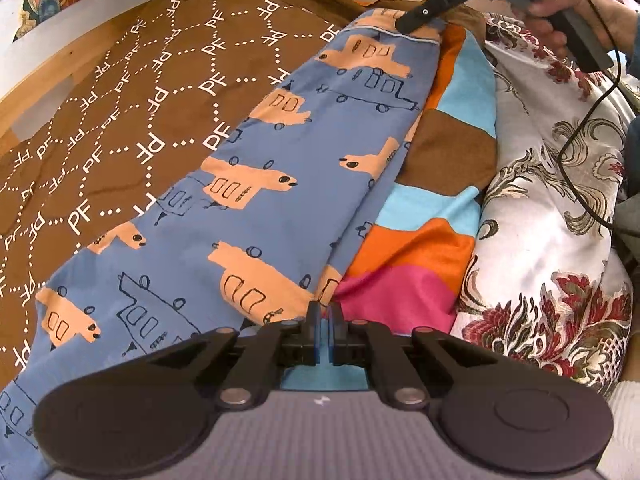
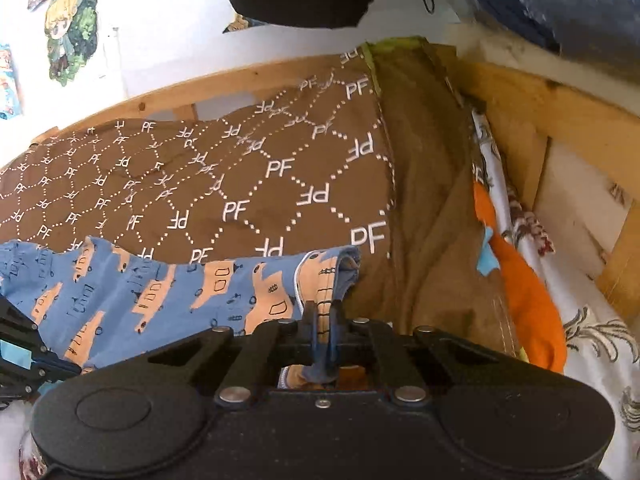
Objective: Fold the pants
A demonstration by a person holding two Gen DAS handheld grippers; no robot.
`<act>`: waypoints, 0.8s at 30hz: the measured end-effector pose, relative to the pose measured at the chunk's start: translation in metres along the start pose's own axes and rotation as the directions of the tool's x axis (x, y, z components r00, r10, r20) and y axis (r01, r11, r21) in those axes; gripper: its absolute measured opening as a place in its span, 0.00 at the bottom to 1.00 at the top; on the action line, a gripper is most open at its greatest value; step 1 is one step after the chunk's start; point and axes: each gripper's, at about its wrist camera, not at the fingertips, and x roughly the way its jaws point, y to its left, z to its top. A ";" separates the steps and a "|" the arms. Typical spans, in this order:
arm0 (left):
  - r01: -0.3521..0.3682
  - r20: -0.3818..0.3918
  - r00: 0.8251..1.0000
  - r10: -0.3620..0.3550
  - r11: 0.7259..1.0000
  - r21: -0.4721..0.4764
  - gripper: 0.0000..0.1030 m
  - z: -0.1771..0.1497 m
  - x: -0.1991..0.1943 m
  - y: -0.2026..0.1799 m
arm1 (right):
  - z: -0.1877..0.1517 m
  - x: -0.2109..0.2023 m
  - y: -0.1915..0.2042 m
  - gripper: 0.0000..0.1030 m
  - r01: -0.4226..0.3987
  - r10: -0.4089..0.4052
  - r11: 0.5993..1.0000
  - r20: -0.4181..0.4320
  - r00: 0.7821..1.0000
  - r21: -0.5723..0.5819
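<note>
Blue pants (image 1: 280, 184) printed with peach vehicles lie stretched along a brown bedspread. In the left wrist view my left gripper (image 1: 325, 320) sits at the near end of the pants, jaws shut on the fabric edge. At the far end my right gripper (image 1: 404, 24) pinches the waistband. The right wrist view shows the right gripper (image 2: 325, 320) shut with blue pants cloth (image 2: 160, 292) bunched between its fingers. Part of the left gripper (image 2: 16, 356) shows at that view's left edge.
The brown bedspread (image 1: 120, 120) carries a white PF pattern. A colour-block cloth (image 1: 432, 200) and a white floral quilt (image 1: 552, 200) lie beside the pants. A wooden bed frame (image 2: 560, 112) borders the bed. A hand (image 1: 560, 4) and black cable (image 1: 592, 112) are at top right.
</note>
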 end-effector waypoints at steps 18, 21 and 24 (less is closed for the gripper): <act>-0.272 -0.007 0.954 0.300 0.854 -0.445 0.28 -0.023 -0.046 0.150 | -0.010 0.014 0.045 0.77 0.278 -0.233 0.936 0.212 0.949 -0.216; -0.285 -0.053 0.953 0.298 0.825 -0.488 0.49 -0.018 -0.026 0.195 | -0.020 0.027 0.080 0.77 0.266 -0.192 0.909 0.242 0.951 -0.321; -0.274 -0.119 0.962 0.247 0.872 -0.405 0.58 -0.010 0.002 0.213 | -0.029 0.045 0.101 0.76 0.143 -0.085 0.918 0.168 0.982 -0.369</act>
